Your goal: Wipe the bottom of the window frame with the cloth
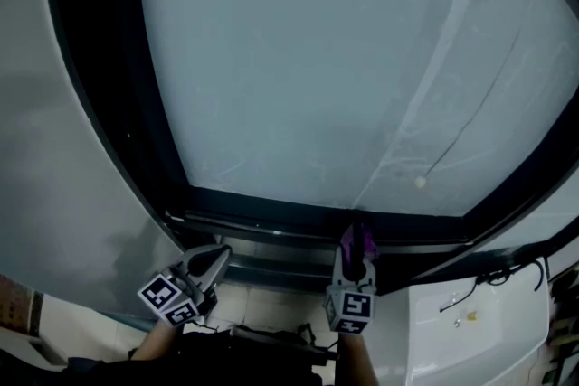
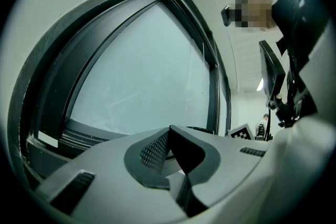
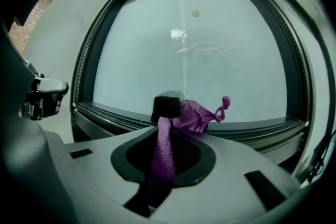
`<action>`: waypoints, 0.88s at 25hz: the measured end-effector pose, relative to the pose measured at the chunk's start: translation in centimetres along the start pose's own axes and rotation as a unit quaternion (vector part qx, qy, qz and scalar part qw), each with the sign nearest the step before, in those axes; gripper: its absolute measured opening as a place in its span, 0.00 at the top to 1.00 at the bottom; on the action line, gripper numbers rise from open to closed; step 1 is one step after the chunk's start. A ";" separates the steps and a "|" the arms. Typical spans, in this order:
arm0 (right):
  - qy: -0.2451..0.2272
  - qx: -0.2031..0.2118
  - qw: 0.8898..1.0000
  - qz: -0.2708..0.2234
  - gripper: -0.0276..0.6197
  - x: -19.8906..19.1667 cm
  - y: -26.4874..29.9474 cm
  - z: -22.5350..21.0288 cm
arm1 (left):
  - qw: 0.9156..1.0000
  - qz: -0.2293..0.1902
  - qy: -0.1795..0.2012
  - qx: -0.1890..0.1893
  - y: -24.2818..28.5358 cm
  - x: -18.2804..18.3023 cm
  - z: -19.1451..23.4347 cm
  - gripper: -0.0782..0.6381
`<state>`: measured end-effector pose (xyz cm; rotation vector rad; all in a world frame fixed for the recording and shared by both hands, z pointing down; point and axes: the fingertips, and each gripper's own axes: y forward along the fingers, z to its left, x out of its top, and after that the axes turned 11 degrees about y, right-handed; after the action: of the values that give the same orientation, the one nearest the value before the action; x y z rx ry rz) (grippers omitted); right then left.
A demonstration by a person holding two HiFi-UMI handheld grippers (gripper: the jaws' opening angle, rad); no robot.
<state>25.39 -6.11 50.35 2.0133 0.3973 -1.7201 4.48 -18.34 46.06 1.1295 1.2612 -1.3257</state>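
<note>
**Purple cloth pinched in the right claw, up at the bottom rail of the window**

From the head view, the person is standing close to a large window and looking down at its dark window frame (image 1: 271,220). The right gripper (image 1: 356,235) is reaching up to the bottom rail with a purple cloth (image 1: 363,241) bunched at its tip. The left gripper (image 1: 220,254) is hanging lower and to the left, just under the rail, with its jaws pointing toward the corner. A white cabinet (image 1: 470,330) is sitting off to the right with a dark cable (image 1: 475,285) trailing over it.

In the left gripper view, the left gripper (image 2: 169,131) is pressing its two jaws together at the tips, with nothing between them. The frame's bottom rail (image 2: 73,131) is running past behind them.

In the right gripper view, the right gripper (image 3: 168,108) is clamping the cloth (image 3: 195,116) tight. A strip is trailing back between the jaws while a crumpled wad is bulging out to the right of the tips. The wad is lying in front of the bottom rail (image 3: 257,128). I cannot tell whether it is touching.
</note>
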 end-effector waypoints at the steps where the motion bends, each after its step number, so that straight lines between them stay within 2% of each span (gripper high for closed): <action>1: -0.004 0.000 1.000 0.002 0.85 -0.1 0.2 0.7 | 1.000 0.001 -0.001 -0.004 -0.1 0.0 0.0 0.89; 4: -0.022 -0.021 1.000 0.001 0.85 -0.1 0.7 1.8 | 1.000 0.004 0.010 -0.023 -0.3 -0.2 0.0 0.89; 8: -0.004 -0.062 0.998 -0.005 0.85 -0.2 0.9 1.8 | 0.999 0.001 0.020 -0.042 -0.9 -0.2 -0.2 0.89; 12: 0.020 -0.060 0.998 -0.007 0.85 0.2 1.7 3.3 | 0.998 0.000 0.022 -0.055 -1.6 0.1 -0.1 0.89; 18: 0.085 -0.076 0.993 0.003 0.85 2.0 3.3 3.5 | 0.998 -0.029 0.034 -0.046 -2.7 1.2 1.3 0.89; 22: 0.071 -0.099 0.992 0.021 0.85 2.2 3.9 3.9 | 0.998 -0.040 0.027 -0.041 -3.5 1.2 1.8 0.89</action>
<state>24.35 -11.61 48.40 1.9887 0.5474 -1.4563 0.84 -20.13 45.34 1.0734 1.3996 -1.2979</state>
